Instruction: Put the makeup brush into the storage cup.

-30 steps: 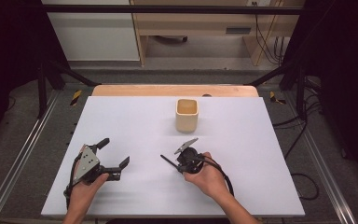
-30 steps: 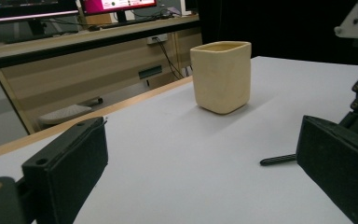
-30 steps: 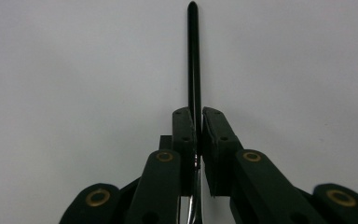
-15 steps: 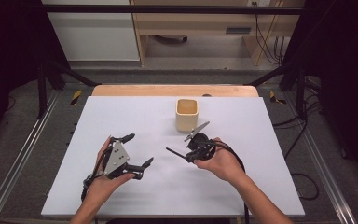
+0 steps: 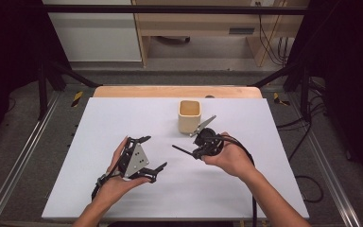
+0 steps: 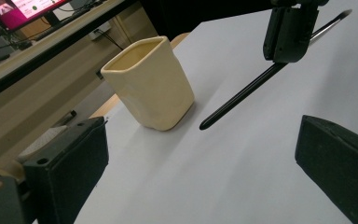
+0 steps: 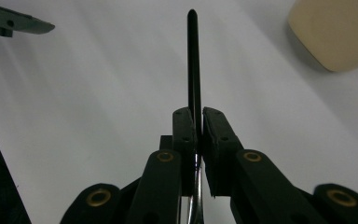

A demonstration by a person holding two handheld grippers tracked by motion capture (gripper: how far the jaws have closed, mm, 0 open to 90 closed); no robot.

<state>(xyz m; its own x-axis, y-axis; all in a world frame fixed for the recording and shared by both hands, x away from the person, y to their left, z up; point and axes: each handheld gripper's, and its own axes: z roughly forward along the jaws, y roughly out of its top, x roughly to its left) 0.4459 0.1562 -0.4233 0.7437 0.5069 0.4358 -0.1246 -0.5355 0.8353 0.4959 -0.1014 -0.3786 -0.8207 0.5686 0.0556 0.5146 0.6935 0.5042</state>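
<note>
A cream square cup [image 5: 189,116] stands upright on the white table [image 5: 99,123], towards the far middle. My right gripper [image 5: 194,150] is just in front and to the right of it, shut on a thin black stick [image 5: 182,150] that points left over the table. The right gripper view has the stick [image 7: 193,60] running straight out from the closed right gripper [image 7: 199,126], with the cup [image 7: 340,32] at upper right. My left gripper [image 5: 153,152] is held open at the near left, nothing between its jaws. From the left gripper [image 6: 203,158], cup [image 6: 149,84] and stick [image 6: 242,95] lie ahead.
A wooden strip [image 5: 177,91] borders the table's far edge, with a dark marker [image 6: 67,116] lying on it. Metal rails [image 5: 23,156] run along both sides, and cables [image 5: 307,182] lie on the floor at the right. A wooden desk [image 5: 203,28] stands beyond the table.
Both hands have moved forward and inward from the near edge. The right gripper carried the stick up close to the cup. The left gripper came right and stays open.
</note>
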